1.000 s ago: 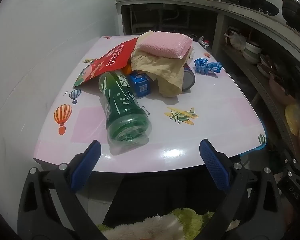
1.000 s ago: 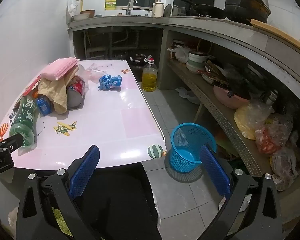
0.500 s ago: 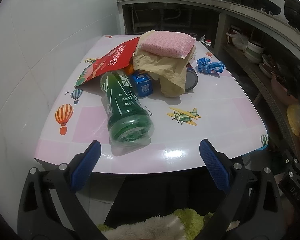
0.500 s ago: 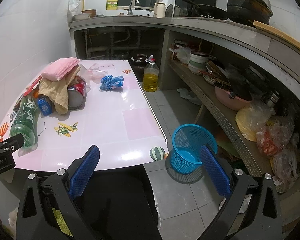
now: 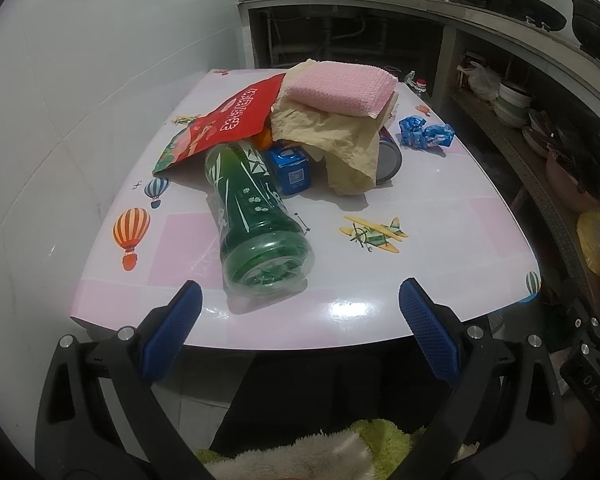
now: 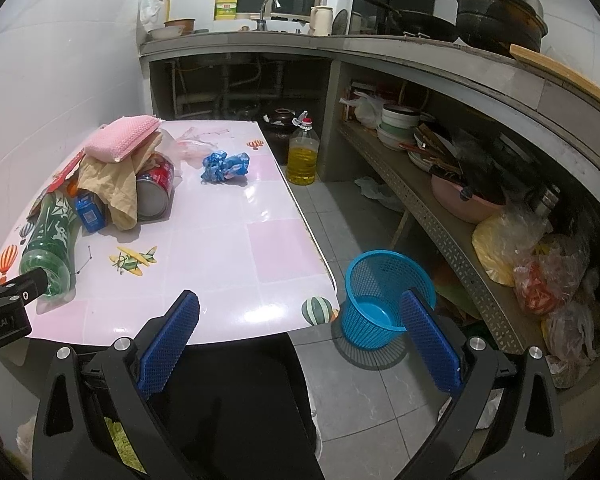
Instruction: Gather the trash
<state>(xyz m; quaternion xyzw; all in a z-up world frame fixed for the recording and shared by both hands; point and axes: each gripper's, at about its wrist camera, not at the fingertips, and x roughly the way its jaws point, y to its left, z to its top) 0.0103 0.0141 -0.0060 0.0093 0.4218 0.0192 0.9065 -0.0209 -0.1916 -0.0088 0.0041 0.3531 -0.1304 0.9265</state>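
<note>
Left wrist view: left gripper point(image 5: 296, 312), jaws apart, faces green bottle point(image 5: 256, 220) just ahead, presumably for grabbing; right gripper point(image 6: 300, 340) likewise apart.

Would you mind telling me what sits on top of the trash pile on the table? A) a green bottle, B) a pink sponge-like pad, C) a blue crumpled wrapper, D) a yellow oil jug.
B: the pink sponge-like pad rests on the crumpled brown paper at the top of the pile, while the blue crumpled wrapper lies apart on the table.
</note>
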